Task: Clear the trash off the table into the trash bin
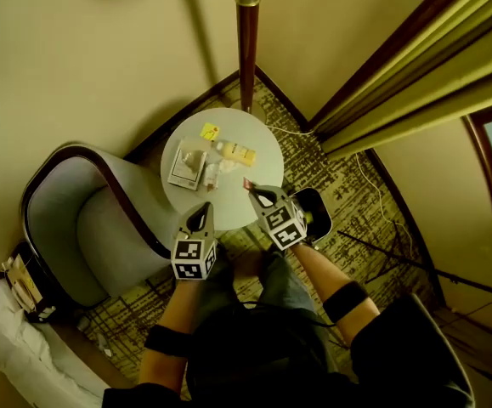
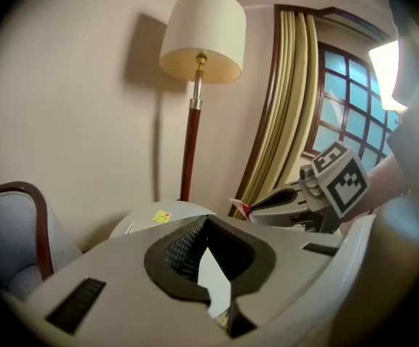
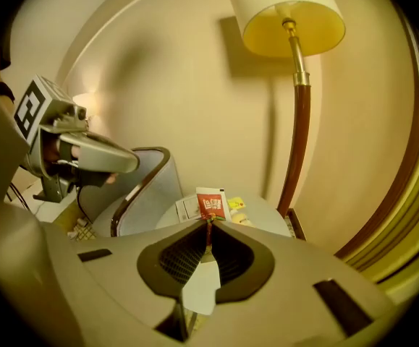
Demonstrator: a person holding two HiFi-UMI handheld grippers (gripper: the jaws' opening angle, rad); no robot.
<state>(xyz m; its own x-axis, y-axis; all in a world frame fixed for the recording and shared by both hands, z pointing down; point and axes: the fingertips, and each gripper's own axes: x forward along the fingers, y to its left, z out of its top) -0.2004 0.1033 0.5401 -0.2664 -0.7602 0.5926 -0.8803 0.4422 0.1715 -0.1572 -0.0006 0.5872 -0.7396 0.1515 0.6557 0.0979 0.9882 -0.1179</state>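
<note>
The right gripper (image 1: pixel 254 190) has its fingers pinched together on a small red-and-white sachet (image 3: pixel 210 204), held only by its lower edge, so that most of the sachet stands up past the fingertips. It hangs over the near edge of the round bench (image 1: pixel 254 130). The step in hand looks like the carry to the trash bin (image 1: pixel 320 202), the dark container on the carpet just to the right of the bench and partly behind this gripper.

Since the grip is thin (an edge of a light packet, not its body), the carry likely goes best if it is smooth, with the fingers kept pressed until the sachet is squarely above the bin's mouth. A flick or an early release could let it flutter onto the patterned carpet. The path is short: swing right and down, clear of the bench rim, then part the fingers low over the opening.

The left gripper (image 1: pixel 201 212) hovers beside it with its fingers together and nothing between them. It should probably stay clear of the right one's swing.

More trash waits on the bench: a yellow note (image 1: pixel 210 131), a pale bottle (image 1: pixel 237 152), a white wrapper (image 1: pixel 186 167) and a small crumpled scrap (image 1: pixel 212 175). The left gripper could open and line up on the wrapper meanwhile.
</note>
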